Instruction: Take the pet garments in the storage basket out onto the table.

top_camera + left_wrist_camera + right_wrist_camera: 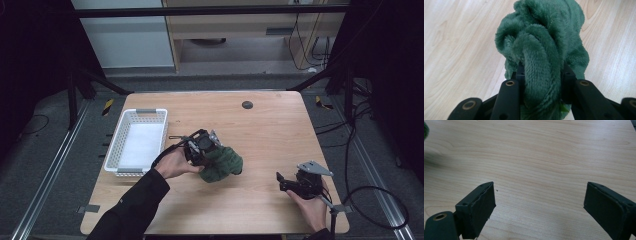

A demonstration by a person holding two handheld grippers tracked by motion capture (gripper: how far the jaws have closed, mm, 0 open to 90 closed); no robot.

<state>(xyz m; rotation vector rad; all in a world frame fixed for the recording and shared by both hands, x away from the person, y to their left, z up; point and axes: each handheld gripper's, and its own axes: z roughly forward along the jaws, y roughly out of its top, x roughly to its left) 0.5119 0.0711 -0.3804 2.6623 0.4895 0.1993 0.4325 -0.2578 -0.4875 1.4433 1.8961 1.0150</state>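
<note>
Landmark = white mesh basket (136, 142), sitting at the left edge of the wooden table (260, 130).

Green fleece cloth (222, 162) is bunched in a heap on the table, just right of the basket, not in it. Left gripper (204, 150) sits on the cloth's basket-side edge, jaws clamped on a thick rolled fold of the fleece; the left gripper view has that fold (539, 72) squeezed between both black jaws, the rest of the cloth piled beyond it over bare wood.

Right gripper (281, 181) is well right of the basket, past the cloth, near the table's front-right corner. Jaws wide apart, nothing btwn them, just bare wood in the right gripper view; a sliver of green at that view's top-left edge.

Progress, as a guess: grab is done, cloth is secured by the left gripper. Basket looks empty inside, white bottom bare. If the cloth is meant for the basket, what's left is lift, carry over the near rim, release. Right gripper isn't engaged w/ anything yet. Cloth may drape and catch on the rim.
</note>
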